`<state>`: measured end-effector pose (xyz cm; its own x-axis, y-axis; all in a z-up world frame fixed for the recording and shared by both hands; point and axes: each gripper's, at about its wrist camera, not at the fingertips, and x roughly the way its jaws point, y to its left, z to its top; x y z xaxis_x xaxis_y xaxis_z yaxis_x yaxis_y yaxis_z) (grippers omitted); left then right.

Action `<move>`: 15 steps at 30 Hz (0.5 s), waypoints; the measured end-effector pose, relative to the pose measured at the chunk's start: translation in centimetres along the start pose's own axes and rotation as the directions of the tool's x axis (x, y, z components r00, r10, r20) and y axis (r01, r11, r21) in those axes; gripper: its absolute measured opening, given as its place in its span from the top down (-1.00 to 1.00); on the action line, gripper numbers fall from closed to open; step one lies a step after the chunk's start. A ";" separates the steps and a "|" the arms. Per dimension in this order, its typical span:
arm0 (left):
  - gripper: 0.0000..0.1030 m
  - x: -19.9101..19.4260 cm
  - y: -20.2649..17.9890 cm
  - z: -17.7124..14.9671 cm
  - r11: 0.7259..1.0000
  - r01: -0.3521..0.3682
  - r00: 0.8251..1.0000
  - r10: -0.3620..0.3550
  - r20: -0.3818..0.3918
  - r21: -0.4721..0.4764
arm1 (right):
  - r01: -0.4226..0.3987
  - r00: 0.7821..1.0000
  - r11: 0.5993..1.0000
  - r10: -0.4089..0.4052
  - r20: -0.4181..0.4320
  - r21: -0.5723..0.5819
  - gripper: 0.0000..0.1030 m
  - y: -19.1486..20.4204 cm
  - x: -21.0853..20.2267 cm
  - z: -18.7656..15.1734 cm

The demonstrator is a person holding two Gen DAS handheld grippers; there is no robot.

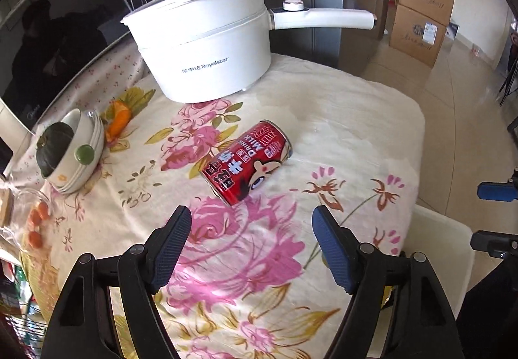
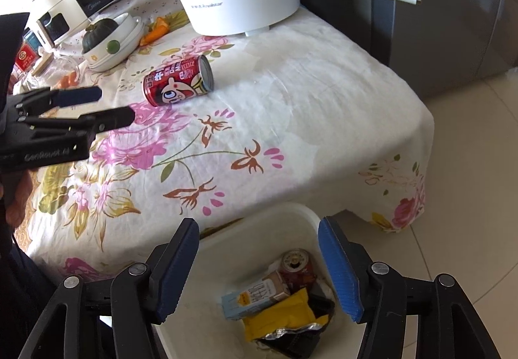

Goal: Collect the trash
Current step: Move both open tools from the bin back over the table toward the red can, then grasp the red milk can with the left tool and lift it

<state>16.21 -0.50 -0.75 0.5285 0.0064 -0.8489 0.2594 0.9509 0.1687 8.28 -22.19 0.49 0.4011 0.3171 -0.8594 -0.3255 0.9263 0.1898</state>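
Note:
A red milk-drink can (image 1: 247, 161) lies on its side on the floral tablecloth (image 1: 340, 119); it also shows in the right wrist view (image 2: 178, 80). My left gripper (image 1: 251, 223) is open and empty, just short of the can; it shows from the side in the right wrist view (image 2: 115, 106). My right gripper (image 2: 259, 236) is open and empty, held above a white bin (image 2: 291, 213) beside the table. In the bin lie a red can (image 2: 296, 265), a drink carton (image 2: 252, 296) and a yellow wrapper (image 2: 281, 313).
A white electric pot (image 1: 207, 51) with a long handle stands behind the can. Stacked bowls with a green squash (image 1: 69, 151) and orange peel (image 1: 118, 122) sit at the left, a microwave (image 1: 48, 35) behind. Cardboard boxes (image 1: 421, 9) stand on the tiled floor.

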 end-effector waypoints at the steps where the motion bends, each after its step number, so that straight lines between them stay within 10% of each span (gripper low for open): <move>1: -0.54 0.7 0.3 0.3 1.000 0.000 1.000 0.000 -0.012 0.005 | -0.001 1.000 1.000 0.001 -0.005 -0.003 -0.29 0.1 0.2 0.0; 15: -0.55 8.0 1.4 2.5 0.981 -0.064 0.993 0.082 -0.088 0.184 | 0.048 0.997 0.997 -0.051 -0.049 -0.067 -0.43 1.2 3.2 0.5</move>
<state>22.82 0.11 -6.06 0.4744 0.1112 -0.8732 0.3692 0.8754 0.3121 9.61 -19.92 -1.74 0.3749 0.2590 -0.8902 -0.3623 0.9248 0.1165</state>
